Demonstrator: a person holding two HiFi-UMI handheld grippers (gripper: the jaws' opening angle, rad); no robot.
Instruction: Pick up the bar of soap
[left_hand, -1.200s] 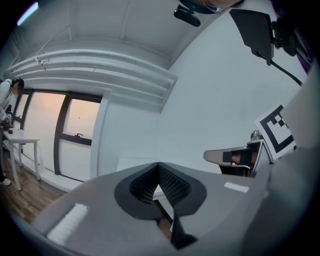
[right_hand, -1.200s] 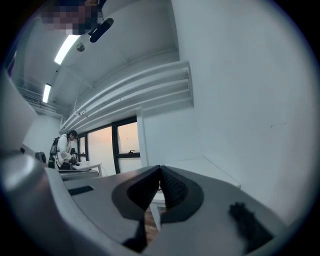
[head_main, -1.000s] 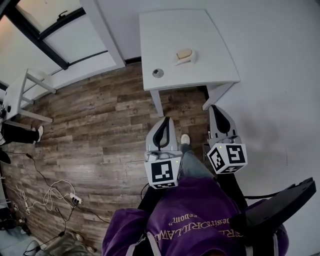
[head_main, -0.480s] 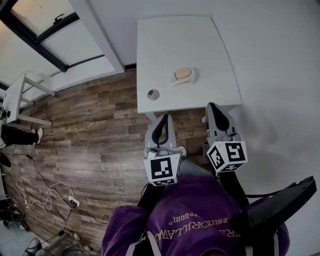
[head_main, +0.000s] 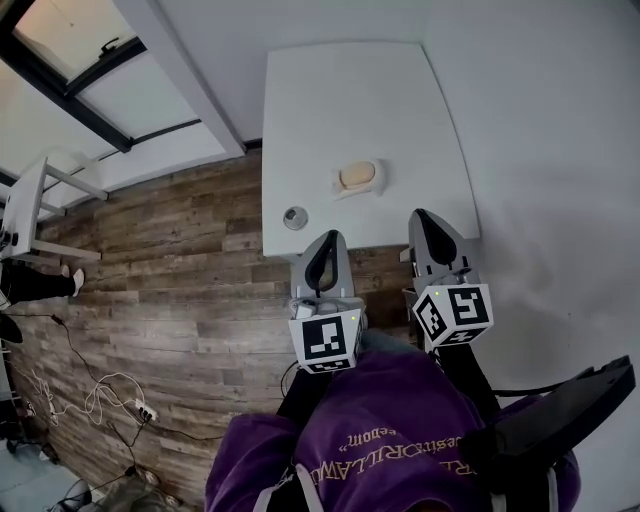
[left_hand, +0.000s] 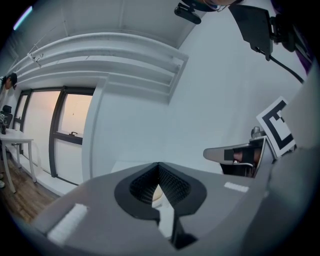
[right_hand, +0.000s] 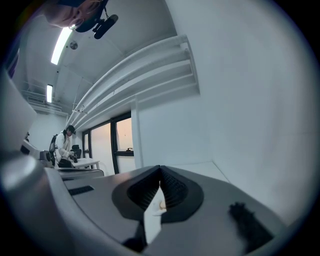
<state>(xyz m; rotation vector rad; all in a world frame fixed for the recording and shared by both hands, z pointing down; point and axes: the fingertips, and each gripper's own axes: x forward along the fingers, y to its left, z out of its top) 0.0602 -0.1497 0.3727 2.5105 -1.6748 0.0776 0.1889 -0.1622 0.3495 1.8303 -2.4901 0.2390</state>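
A tan bar of soap (head_main: 357, 176) lies in a white soap dish (head_main: 378, 183) near the front of a small white table (head_main: 400, 110). My left gripper (head_main: 326, 241) hovers just short of the table's front edge, its jaws shut with nothing between them. My right gripper (head_main: 425, 218) is beside it, over the table's front right corner, also shut and empty. Through the slit of the left gripper's jaws a sliver of the soap (left_hand: 156, 192) shows, and the right gripper view catches the soap (right_hand: 161, 205) the same way.
A small round metal thing (head_main: 294, 216) sits at the table's front left corner. White walls close in behind and to the right. Wood floor spreads to the left, with cables (head_main: 100, 395), another white table (head_main: 30, 205), and a person's feet at far left. A black chair arm (head_main: 560, 405) is at lower right.
The table and soap have come nearer and lower in the head view as I stepped toward them. Both grippers stayed shut and now reach the table's front edge.
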